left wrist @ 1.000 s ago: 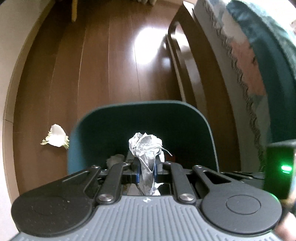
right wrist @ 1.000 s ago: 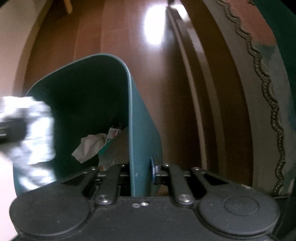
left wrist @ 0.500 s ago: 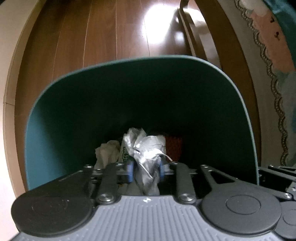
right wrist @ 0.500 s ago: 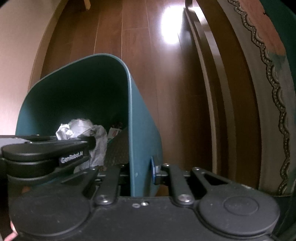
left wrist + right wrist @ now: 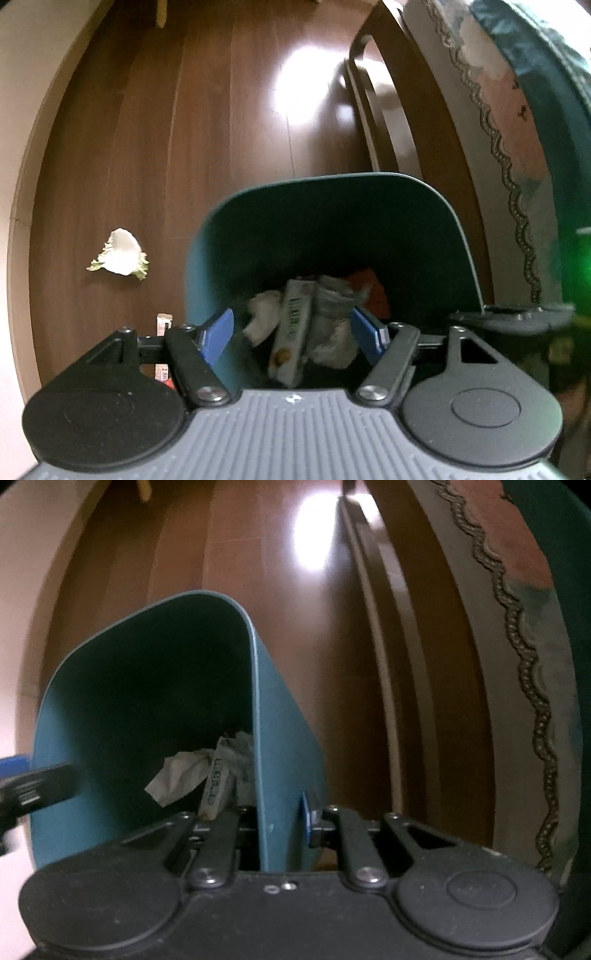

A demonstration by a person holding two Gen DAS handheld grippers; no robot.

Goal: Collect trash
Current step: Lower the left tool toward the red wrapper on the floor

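Observation:
A teal trash bin (image 5: 458,236) stands on the wooden floor and holds crumpled paper, a carton and a silver foil wad (image 5: 332,314). My left gripper (image 5: 295,332) is open and empty above the bin's mouth, its blue pads spread wide. My right gripper (image 5: 273,823) is shut on the bin's right wall (image 5: 280,738), one finger inside and one outside. The trash inside the bin (image 5: 207,771) also shows in the right wrist view. A white scrap of trash (image 5: 120,254) lies on the floor left of the bin.
A small white and red wrapper (image 5: 162,347) lies on the floor by the bin's left side. A wooden furniture frame (image 5: 373,122) and a patterned fabric (image 5: 509,110) run along the right. A pale wall (image 5: 22,110) borders the floor on the left.
My left gripper opened and let go of the foil wad, which now lies in the bin. The left gripper has pulled back and up from the bin. The right gripper still holds the bin wall.

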